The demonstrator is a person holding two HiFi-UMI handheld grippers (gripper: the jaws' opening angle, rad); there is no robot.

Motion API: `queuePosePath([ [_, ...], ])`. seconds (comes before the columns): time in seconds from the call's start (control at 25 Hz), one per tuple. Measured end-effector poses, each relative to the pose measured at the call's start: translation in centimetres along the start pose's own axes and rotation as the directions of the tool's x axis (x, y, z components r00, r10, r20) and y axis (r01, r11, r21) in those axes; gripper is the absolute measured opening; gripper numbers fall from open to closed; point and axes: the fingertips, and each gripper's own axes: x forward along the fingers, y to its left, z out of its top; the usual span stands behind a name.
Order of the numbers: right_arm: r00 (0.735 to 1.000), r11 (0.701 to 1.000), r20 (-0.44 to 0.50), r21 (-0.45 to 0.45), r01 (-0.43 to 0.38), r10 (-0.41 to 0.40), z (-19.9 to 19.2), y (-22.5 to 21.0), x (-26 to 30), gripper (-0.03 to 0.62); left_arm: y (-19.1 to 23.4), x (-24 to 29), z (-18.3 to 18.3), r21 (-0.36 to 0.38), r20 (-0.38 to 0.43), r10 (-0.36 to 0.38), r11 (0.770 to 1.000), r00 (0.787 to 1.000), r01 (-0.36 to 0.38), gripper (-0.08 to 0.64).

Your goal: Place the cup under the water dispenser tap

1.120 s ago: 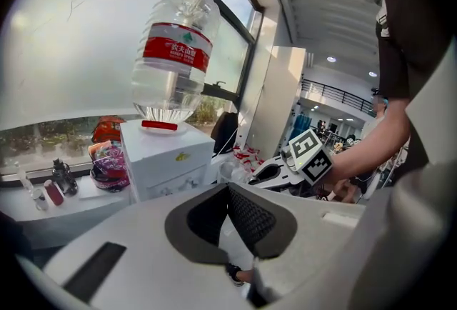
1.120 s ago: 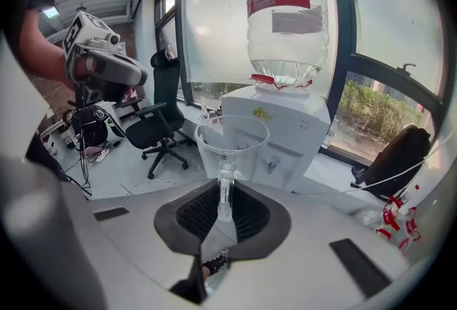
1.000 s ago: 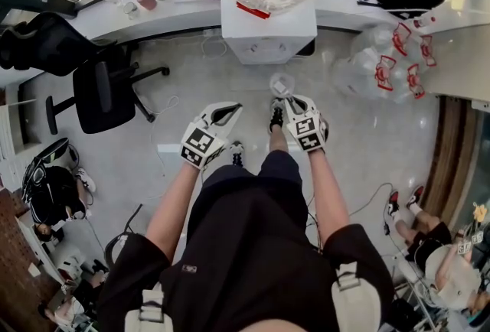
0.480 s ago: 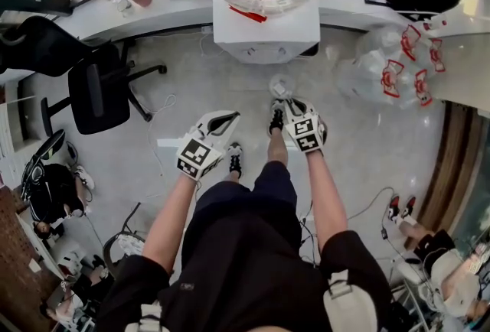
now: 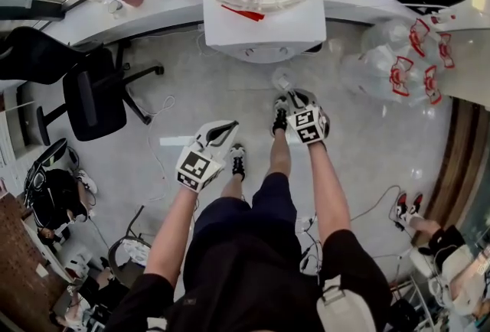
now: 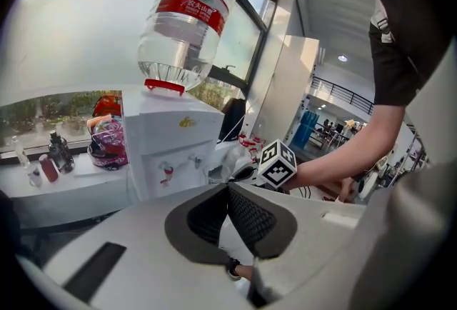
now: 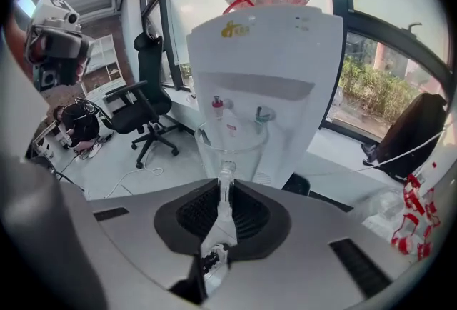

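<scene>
Two grippers are up in front of the water dispenser (image 7: 265, 51). The right gripper (image 7: 225, 186) has its fingers narrowed onto the wall of the clear cup (image 7: 230, 148), which it holds upright just short of the dispenser's front, below the red tap (image 7: 216, 101) and green tap (image 7: 263, 114). The left gripper (image 6: 228, 191) hangs back nearer the person, fingertips together on nothing.

Both arms reach forward; the right gripper (image 5: 291, 99) pinches the cup (image 7: 230, 150), while the left gripper (image 5: 224, 129) sits lower, jaws seemingly together.
</scene>
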Motion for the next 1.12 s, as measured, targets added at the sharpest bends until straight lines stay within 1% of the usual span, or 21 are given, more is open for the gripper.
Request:
queuePosePath([
  [0.2,0.999,0.999,-0.009,0.024,0.037,-0.037,-1.5,-1.4,2.8,0.020,0.8,0.5,-1.4,-0.017,0.007,0.012,1.000,1.000,-0.012,-0.002],
  [0.4,0.998,0.997,-0.018,0.049,0.059,-0.058,-2.5,-2.2,5.1,0.020,1.0,0.7,-3.1,-0.029,-0.010,0.012,1.000,1.000,-0.012,-0.002],
  [0.52,0.997,0.995,-0.016,0.065,0.078,-0.077,-3.3,-3.0,6.4,0.020,0.7,1.1,-4.5,-0.048,-0.031,0.009,0.999,0.999,-0.010,-0.002],
  [0.72,0.996,0.991,-0.017,0.100,0.093,-0.092,-4.3,-3.9,8.9,0.020,0.2,1.3,-6.5,-0.040,-0.042,0.009,0.999,0.999,-0.011,-0.002],
  [0.88,0.994,0.986,-0.016,0.132,0.106,-0.104,-4.6,-4.7,10.9,0.020,0.4,1.3,-8.3,-0.070,-0.062,0.016,0.997,0.998,-0.020,-0.002],
  [1.12,0.993,0.978,-0.027,0.167,0.122,-0.119,-4.3,-5.4,13.4,0.020,0.1,1.6,-9.6,-0.092,-0.082,0.019,0.995,0.996,-0.026,-0.002],
])
